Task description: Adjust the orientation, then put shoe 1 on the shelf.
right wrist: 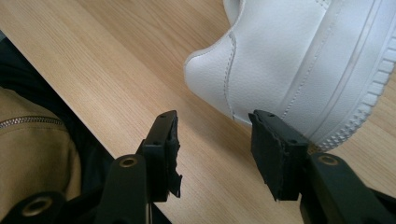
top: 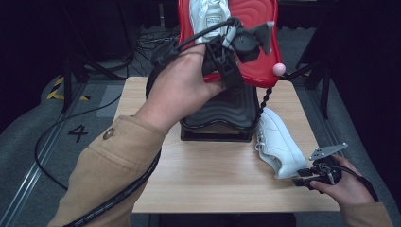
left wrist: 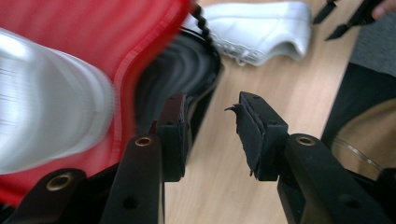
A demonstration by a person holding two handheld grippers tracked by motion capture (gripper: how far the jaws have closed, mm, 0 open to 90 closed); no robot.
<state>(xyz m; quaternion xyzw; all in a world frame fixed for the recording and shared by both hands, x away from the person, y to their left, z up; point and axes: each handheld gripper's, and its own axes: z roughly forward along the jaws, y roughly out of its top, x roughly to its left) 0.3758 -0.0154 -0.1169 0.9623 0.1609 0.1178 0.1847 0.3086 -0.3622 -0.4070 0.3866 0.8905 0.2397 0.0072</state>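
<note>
The left gripper (left wrist: 212, 135) stood with its two black jaws apart and nothing between them, above the wooden table (left wrist: 261, 79). To their left lay a red case lid (left wrist: 93, 42) with a blurred white shoe (left wrist: 46, 102) against it, and beside that a black ribbed case half (left wrist: 182, 70). Beyond, a second white shoe (left wrist: 261, 28) lay on its side on the table. The tips of the other gripper (left wrist: 343, 18) showed at top right.

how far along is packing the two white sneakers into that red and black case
About half done, it seems. One white sneaker already rests against the raised red lid. In hand: the left gripper, jaws apart and empty, sits by the lid's edge. Left: the second sneaker lies on the table, the open right gripper at its heel.
</note>
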